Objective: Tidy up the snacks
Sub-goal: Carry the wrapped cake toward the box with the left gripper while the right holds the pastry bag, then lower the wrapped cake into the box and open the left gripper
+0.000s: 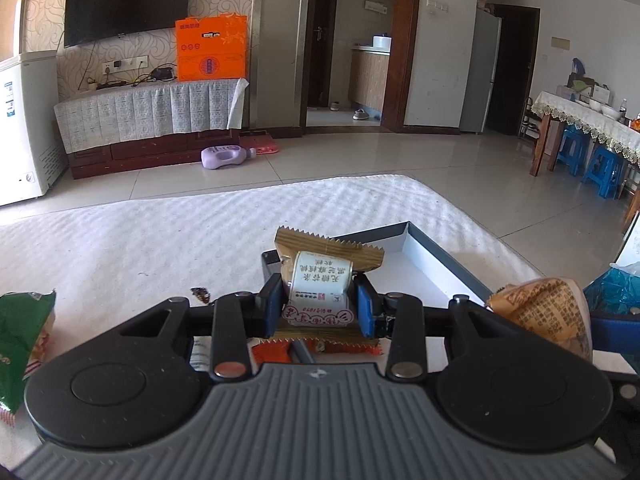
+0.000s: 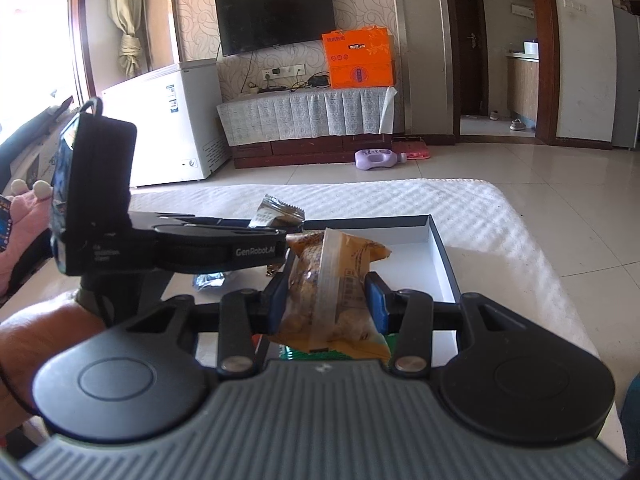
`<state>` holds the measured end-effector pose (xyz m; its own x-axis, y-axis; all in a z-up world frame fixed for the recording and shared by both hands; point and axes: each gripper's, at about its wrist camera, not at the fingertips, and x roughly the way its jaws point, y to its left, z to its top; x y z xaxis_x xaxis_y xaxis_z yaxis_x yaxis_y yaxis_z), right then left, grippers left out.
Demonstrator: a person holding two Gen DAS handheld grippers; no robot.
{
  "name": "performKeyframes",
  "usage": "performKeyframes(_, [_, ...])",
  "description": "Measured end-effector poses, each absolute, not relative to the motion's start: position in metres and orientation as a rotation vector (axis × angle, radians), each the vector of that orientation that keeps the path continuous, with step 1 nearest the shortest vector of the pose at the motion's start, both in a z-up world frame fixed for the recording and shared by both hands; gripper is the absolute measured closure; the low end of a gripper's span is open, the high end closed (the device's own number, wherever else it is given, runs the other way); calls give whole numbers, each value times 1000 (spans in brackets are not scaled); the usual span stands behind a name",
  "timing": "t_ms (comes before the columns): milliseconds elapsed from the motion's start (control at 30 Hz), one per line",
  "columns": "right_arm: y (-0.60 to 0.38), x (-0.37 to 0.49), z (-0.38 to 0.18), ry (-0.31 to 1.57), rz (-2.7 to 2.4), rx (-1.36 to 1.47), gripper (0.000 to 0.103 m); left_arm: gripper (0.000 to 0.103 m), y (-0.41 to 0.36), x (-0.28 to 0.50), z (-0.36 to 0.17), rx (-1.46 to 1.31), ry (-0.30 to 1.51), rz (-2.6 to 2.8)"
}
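Both claws loaded over the shallow dark-rimmed white cardboard tray (image 2: 436,248): left gripper (image 1: 320,304) pinches a gold-wrapped cake with white label (image 1: 320,280), right gripper (image 2: 330,304) clamps a clear-banded yellow pastry packet (image 2: 336,280), so I'd lower each flat, side by side, before releasing.

Both wrist cams sit low behind their claws, facing TV wall (image 1: 128,2) (shared: tray (image 2: 440,248)).
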<state>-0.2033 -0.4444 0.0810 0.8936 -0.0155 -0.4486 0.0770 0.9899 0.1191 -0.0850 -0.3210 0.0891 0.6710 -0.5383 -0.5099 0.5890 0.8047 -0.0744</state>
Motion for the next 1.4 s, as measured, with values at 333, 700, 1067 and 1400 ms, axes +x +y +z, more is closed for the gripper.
performKeyframes(333, [-458,-210,79,473,-67,145,58,60,-354,-66,79,103,563,-661])
performKeyframes(700, [-462,-214,80,485,-72,143,58,60,-382,-52,59,126,622,-664])
performKeyframes(1067, [-464,-216,79,490,-75,141,58,59,-391,-47,45,144,652,-661])
performKeyframes(1400, [-466,-216,79,492,-78,143,58,40,-394,-48,45,153,640,-660])
